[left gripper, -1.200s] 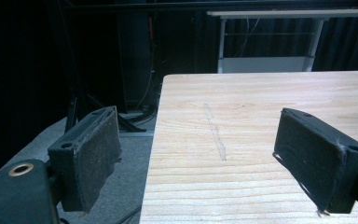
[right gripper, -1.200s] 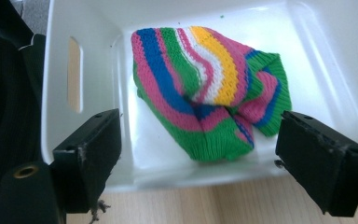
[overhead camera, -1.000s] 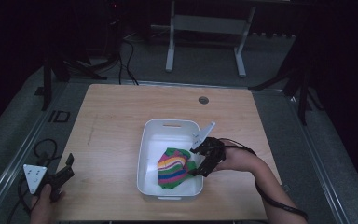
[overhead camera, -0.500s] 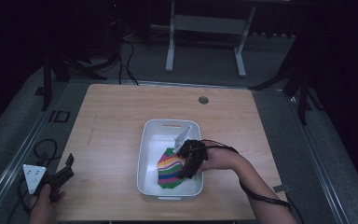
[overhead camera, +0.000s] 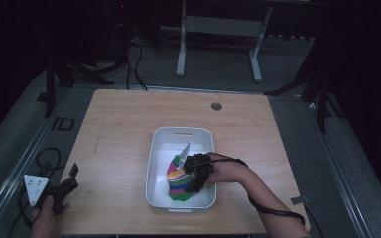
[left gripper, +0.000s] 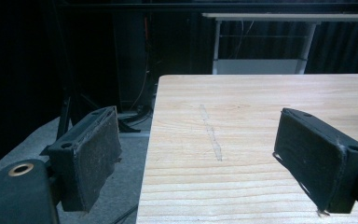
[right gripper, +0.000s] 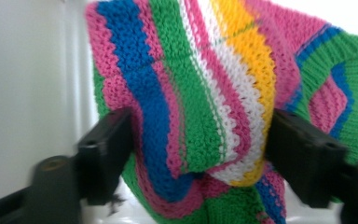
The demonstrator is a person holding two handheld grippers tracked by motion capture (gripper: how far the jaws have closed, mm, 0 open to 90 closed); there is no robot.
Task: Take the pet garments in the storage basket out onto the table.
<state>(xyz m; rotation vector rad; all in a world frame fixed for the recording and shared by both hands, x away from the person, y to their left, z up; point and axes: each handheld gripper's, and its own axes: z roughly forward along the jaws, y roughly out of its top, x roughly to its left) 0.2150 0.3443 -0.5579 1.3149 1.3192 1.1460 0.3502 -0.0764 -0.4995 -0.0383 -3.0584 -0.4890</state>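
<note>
Only readable marking: "ID" (overhead camera: 62,123) on the grey floor strip just left of the counter (overhead camera: 124,134). No brand or label legible elsewhere.

White plastic tub (overhead camera: 159,148) sits mid-counter, slightly toward the near edge. Striped knitted cloth (overhead camera: 177,182) lies in its near half: pink, blue, green, white, yellow bands. A pale pointed piece (overhead camera: 185,150) sticks up just beyond the right gripper; can't tell what it is.

Right gripper (overhead camera: 196,173) is down in the tub over the cloth. In the right gripper view its jaws stand apart with a raised fold of the knit (right gripper: 200,93) between them, not yet clamped. Tub wall (right gripper: 28,79) shows white at the left there.

Left gripper (overhead camera: 62,188) rests at the near-left counter corner, well apart from the tub, jaws spread wide with nothing between them; the left gripper view shows bare woodgrain (left gripper: 261,130) ahead with a faint scuff line (left gripper: 210,133).

Around: round dark grommet (overhead camera: 217,106) near the far counter edge, a white metal stand (overhead camera: 218,29) on the floor beyond, cables (overhead camera: 134,64) at far left.

Versus a second ago: right gripper has moved left from the tub's right rim and dropped onto the cloth. Left gripper unchanged.
</note>
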